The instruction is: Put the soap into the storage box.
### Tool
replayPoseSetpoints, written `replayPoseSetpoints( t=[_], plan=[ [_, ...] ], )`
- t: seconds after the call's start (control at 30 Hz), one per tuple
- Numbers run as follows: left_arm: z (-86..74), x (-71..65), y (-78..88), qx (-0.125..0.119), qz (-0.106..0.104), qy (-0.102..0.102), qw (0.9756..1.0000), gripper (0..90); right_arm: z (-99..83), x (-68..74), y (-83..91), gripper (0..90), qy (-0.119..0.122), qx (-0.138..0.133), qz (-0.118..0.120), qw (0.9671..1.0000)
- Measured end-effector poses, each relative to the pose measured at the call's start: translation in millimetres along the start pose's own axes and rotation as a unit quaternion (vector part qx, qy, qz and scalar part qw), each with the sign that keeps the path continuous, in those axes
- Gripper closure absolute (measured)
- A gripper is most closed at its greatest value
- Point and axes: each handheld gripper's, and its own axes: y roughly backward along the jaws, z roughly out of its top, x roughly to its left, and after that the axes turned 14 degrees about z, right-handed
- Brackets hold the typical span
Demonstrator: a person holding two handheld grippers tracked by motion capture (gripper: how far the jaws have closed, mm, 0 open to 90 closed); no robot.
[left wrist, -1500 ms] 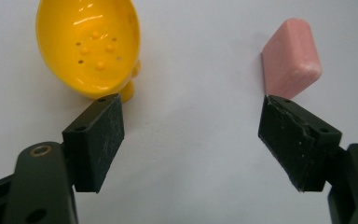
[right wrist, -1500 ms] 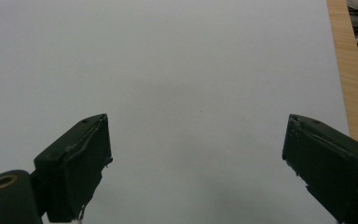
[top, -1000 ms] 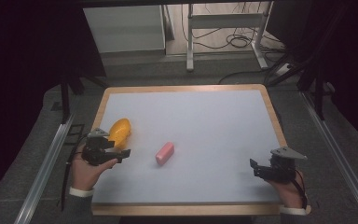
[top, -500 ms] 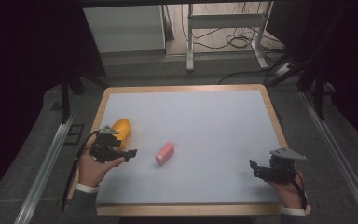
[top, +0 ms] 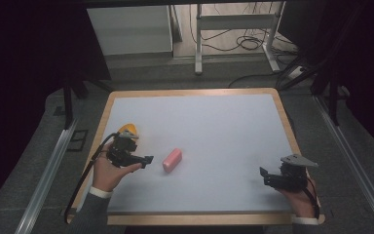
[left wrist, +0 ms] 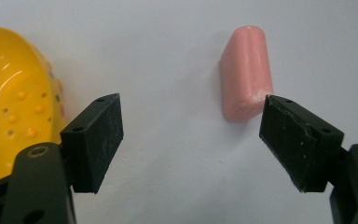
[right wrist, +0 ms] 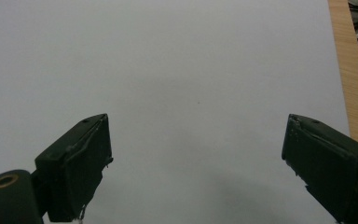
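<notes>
The left hand-held gripper (top: 143,159) is held low over the pale grey bench (top: 214,126) with its wooden rim, the left hand (top: 108,170) wrapped round it from below and the forearm coming in at a slant from the near-left corner. Its jaws stand wide apart and empty, pointed toward the small pink rounded block (top: 172,160), which lies flat on the bench just beyond the jaw tips. In the left gripper view the pink block (left wrist: 246,72) sits ahead of the jaws, nearer the right-hand one and not touching either.

A yellow domed plastic piece with small bumps (top: 127,130) lies beyond the left hand, on the far-left side of the pink block and apart from it; in the left gripper view it (left wrist: 14,107) sits beside the left-hand jaw.

The right hand-held gripper (top: 265,175) is well away from the pink block, near the bench's near-right corner, held by the right hand (top: 302,200) with the wrist low. Its jaws are spread open over bare bench surface (right wrist: 191,84), holding nothing.
</notes>
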Motion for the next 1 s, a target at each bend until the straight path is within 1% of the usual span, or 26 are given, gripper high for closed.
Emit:
replayPoseSetpoints(
  t=[0.07,0.13,0.17,0.33,0.5,0.6,0.83,0.87,1.0],
  plan=[
    [1.4,-1.8,-1.5,0.003,0.000,-0.002,1.0000,21.8,0.0,0.0,0.0,7.9,0.000,0.000,0.000,1.0000],
    [3.6,-4.1,-4.5,0.006,-0.004,-0.003,1.0000,21.9,-0.3,-0.6,-0.3,7.9,0.001,0.000,0.000,1.0000],
    [4.9,-5.9,-6.4,0.010,-0.001,-0.007,0.9999,21.9,-0.5,-0.8,-0.5,7.9,0.001,0.001,0.000,1.0000],
    [10.4,-13.4,-12.1,0.016,-0.006,-0.017,0.9997,21.9,-1.1,-1.2,-1.5,7.9,-0.002,0.002,0.000,1.0000],
    [16.0,-21.7,-15.7,0.020,0.000,-0.029,0.9994,21.7,-1.0,-0.8,-1.9,7.9,-0.001,0.004,0.001,1.0000],
    [19.5,-26.7,-17.1,0.020,-0.007,-0.034,0.9992,21.7,-1.2,-1.2,-2.0,7.9,-0.002,0.005,-0.001,1.0000],
    [28.0,-36.6,-22.1,0.024,-0.013,-0.044,0.9987,21.6,-1.3,-0.1,-2.4,7.9,-0.002,0.007,0.000,1.0000],
    [29.5,-37.6,-24.0,0.026,-0.013,-0.047,0.9985,21.7,-0.9,0.3,-2.5,7.9,0.000,0.005,0.001,1.0000],
    [32.0,-39.0,-28.0,0.030,-0.011,-0.049,0.9983,21.6,-0.5,0.8,-2.6,7.9,-0.001,0.006,0.002,1.0000]
  ],
)
